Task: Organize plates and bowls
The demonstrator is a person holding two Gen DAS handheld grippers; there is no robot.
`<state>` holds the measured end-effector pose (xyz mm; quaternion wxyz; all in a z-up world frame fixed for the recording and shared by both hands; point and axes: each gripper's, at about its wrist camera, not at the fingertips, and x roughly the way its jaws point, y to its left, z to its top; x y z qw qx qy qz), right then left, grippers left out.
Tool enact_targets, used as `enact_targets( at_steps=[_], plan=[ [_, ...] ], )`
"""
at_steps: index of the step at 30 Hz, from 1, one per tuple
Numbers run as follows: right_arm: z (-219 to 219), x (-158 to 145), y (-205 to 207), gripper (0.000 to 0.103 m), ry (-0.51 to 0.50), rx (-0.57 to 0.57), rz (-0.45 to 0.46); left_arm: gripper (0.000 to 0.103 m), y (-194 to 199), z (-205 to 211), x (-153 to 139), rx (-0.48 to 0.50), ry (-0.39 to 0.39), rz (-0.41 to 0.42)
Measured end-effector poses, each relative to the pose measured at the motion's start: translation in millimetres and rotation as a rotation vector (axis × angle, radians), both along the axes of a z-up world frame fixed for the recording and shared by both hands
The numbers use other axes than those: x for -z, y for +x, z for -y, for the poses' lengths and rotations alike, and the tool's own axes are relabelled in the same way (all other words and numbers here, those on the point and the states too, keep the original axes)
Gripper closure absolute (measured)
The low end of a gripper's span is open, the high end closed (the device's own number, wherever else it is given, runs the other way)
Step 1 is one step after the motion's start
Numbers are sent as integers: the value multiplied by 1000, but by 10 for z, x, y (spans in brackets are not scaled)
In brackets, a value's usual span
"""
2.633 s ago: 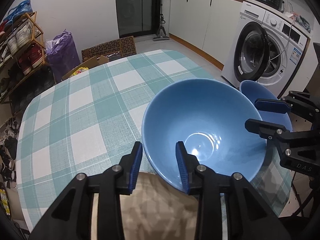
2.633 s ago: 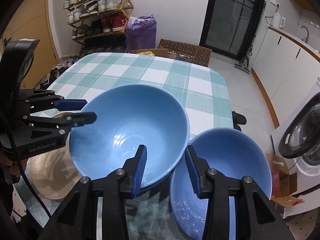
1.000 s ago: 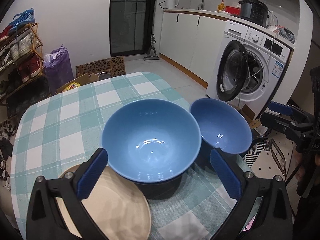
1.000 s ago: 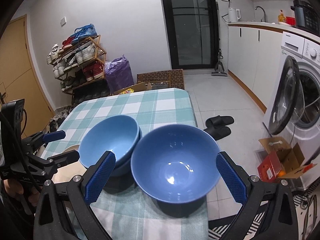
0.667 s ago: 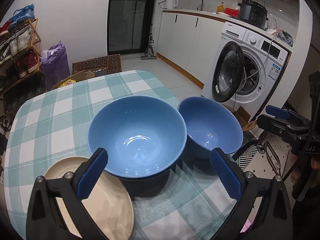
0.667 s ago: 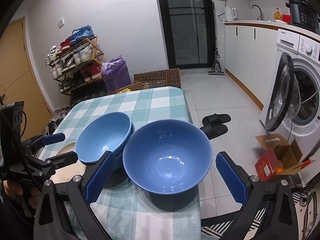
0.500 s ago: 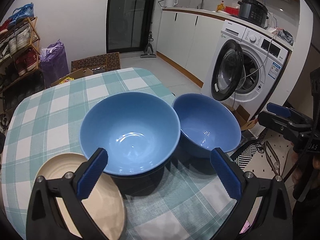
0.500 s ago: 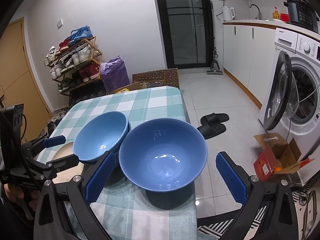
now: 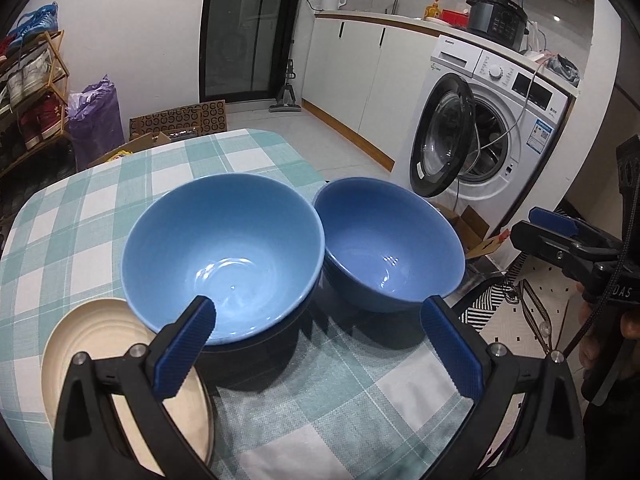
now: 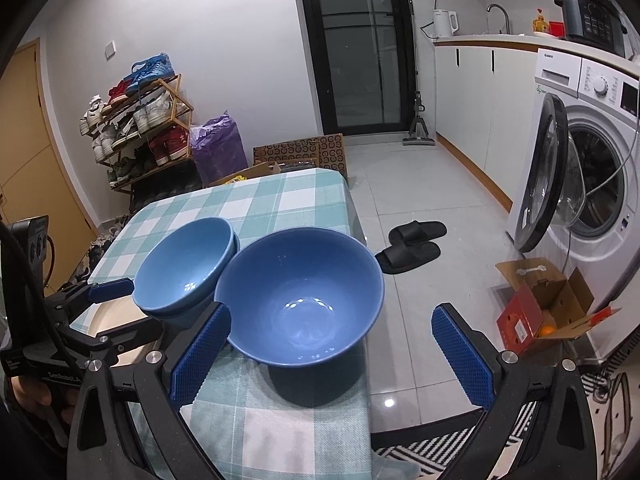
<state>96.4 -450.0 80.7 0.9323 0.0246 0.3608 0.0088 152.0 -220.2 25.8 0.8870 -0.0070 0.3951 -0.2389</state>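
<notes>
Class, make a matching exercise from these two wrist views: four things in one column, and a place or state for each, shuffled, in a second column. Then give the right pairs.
Things
1. light blue bowl
2. dark blue bowl
3. cream plate
4. washing machine

Places or states
A. stands on the floor with its round door swung open
B. lies flat at the near left corner of the checked table
C. sits by the table's right edge, above the slippers side
D. sits nested in another bowl, beside the plate

Pairs: 1-D, 2-C, 3-B, 4-A
</notes>
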Motion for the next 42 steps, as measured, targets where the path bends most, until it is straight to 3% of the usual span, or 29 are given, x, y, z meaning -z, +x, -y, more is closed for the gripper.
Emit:
enact_targets(
  at_steps=[21, 25, 29, 31, 33, 42],
  plan=[
    [264, 144, 87, 1, -14, 45, -48, 3, -29, 251, 57, 96, -39, -20],
    [315, 216, 140, 1, 8, 51, -68, 15, -33, 260, 76, 115, -59, -44],
    [344, 269, 186, 1, 21, 57, -81, 18, -40, 279, 84, 130, -69, -53],
    [341, 295, 203, 1, 31, 53, -85, 36, -40, 293, 88, 139, -77, -57],
    [337, 311, 221, 1, 37, 49, -84, 46, -19, 304, 105, 148, -85, -77],
    [340, 425, 342, 2, 59, 49, -108, 48, 30, 367, 155, 165, -88, -100]
  ],
)
